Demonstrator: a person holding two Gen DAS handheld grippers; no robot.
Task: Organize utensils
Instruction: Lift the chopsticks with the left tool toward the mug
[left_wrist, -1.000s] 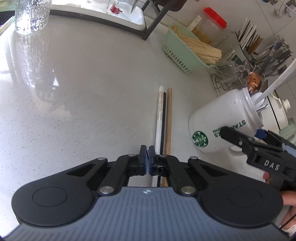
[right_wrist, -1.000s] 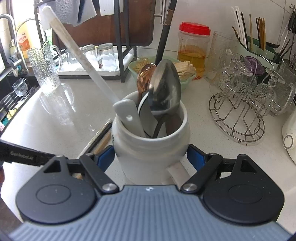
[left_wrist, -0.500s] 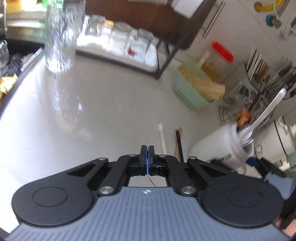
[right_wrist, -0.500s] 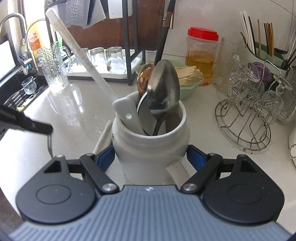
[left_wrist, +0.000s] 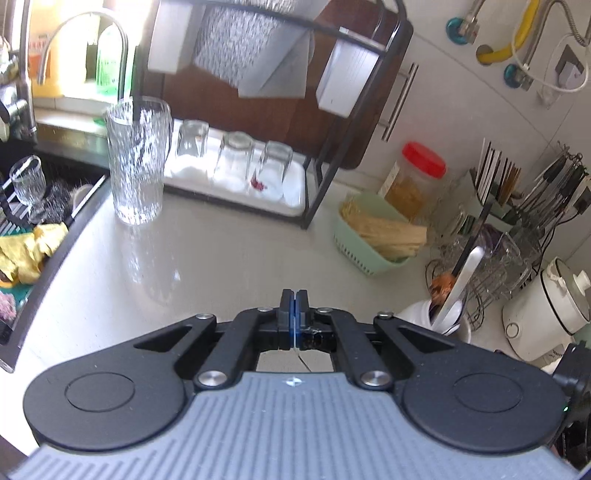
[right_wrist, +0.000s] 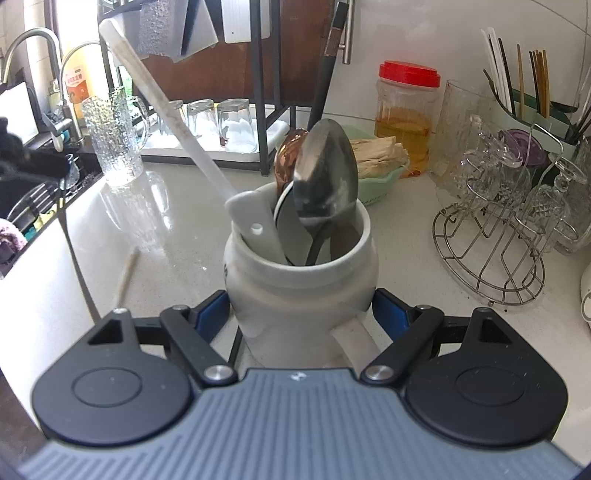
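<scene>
This is a home kitchen: a pale speckled countertop (left_wrist: 229, 254) runs beside a dark sink (left_wrist: 33, 206) with a curved faucet (left_wrist: 85, 40), and a black dish rack (left_wrist: 347, 122) holds upturned glasses (left_wrist: 236, 158) on a white tray. A red-lidded jar (right_wrist: 406, 118), a green basket (left_wrist: 373, 240), a wire stand of glassware (right_wrist: 491, 236) and a chopstick holder (right_wrist: 524, 92) line the tiled wall. The white appliance (left_wrist: 546, 317) at the edge is perhaps a rice cooker.
</scene>
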